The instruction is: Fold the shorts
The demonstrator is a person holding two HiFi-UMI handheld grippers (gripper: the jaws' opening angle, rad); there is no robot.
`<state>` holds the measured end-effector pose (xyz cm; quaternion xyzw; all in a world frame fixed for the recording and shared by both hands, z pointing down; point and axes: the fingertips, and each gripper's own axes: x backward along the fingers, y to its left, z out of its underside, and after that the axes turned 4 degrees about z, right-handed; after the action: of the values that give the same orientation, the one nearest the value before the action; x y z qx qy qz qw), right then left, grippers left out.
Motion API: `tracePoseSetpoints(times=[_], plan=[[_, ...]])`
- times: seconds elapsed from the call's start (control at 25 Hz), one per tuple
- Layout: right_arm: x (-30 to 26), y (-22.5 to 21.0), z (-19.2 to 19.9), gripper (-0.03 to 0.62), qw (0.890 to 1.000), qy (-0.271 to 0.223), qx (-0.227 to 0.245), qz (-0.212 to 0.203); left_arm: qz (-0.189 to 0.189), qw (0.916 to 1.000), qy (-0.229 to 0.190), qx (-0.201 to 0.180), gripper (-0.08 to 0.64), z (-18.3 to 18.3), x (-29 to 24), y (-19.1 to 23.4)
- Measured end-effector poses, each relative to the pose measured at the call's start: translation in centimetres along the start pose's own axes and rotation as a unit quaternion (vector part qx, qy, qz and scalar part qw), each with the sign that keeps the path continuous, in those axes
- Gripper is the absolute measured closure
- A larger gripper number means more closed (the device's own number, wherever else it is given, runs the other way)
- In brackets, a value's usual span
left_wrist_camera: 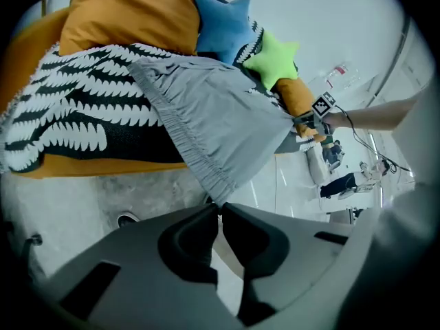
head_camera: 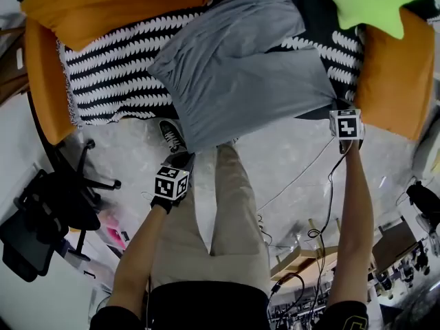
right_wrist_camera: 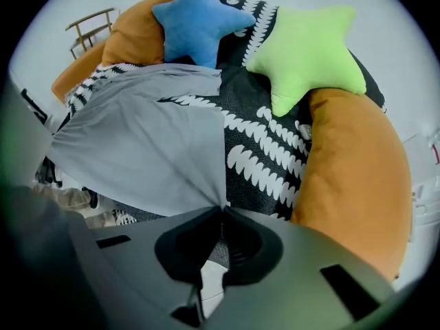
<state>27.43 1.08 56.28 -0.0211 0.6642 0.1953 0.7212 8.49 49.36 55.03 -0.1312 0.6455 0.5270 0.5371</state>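
Observation:
The grey shorts point(head_camera: 240, 67) lie spread over a black-and-white patterned blanket point(head_camera: 110, 67) on an orange sofa point(head_camera: 392, 74), their near edge hanging off the front. My left gripper point(head_camera: 187, 154) is shut on the near left corner, pinching the gathered waistband point(left_wrist_camera: 199, 163) at its tips point(left_wrist_camera: 218, 205). My right gripper point(head_camera: 338, 105) is shut on the near right corner, where the cloth point(right_wrist_camera: 144, 143) runs taut into its tips point(right_wrist_camera: 223, 208). The near edge stretches between the two grippers, lifted off the sofa front.
A green star cushion point(head_camera: 368, 2) and a blue one point(right_wrist_camera: 199, 19) rest at the sofa's back. A black office chair point(head_camera: 62, 205) stands on the floor to the left. A shoe point(head_camera: 172, 135) and cables point(head_camera: 302, 177) lie near the person's legs.

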Motion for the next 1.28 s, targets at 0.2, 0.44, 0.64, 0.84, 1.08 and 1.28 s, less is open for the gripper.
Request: tracePoseSetpoints(times=[0.2,0.44,0.64,0.84,1.08,1.28], plan=[[1.3,-1.2,0.7,0.568,1.0,0.02,0.01,0.008,0.025,0.9997,0.009,0.001,0.526,1.3,0.9,-2.9],[2.7,-1.8,1.6,0.568,0.998,0.054,0.018,0.014,0.046,0.9986,0.012,0.021,0.526,2.6,1.5,-5.0],[3.8,-2.2,-1.0,0.568,0.998,0.051,0.028,0.022,0.055,0.9972,-0.013,0.049,0.526,1.7,3.0,-5.0],[5.5,-2.9,-4.0,0.568,0.998,0.047,0.025,0.034,0.058,0.9957,-0.044,0.058,0.528,-0.6,5.6,-4.2],[5.3,-2.6,-12.7,0.568,0.999,-0.011,0.024,0.03,0.053,0.9919,-0.086,0.077,0.528,-4.7,8.6,-1.4],[4.0,-1.6,-17.9,0.568,1.0,-0.022,-0.018,0.001,0.036,0.9876,-0.126,0.085,0.528,-8.7,10.6,1.6]])
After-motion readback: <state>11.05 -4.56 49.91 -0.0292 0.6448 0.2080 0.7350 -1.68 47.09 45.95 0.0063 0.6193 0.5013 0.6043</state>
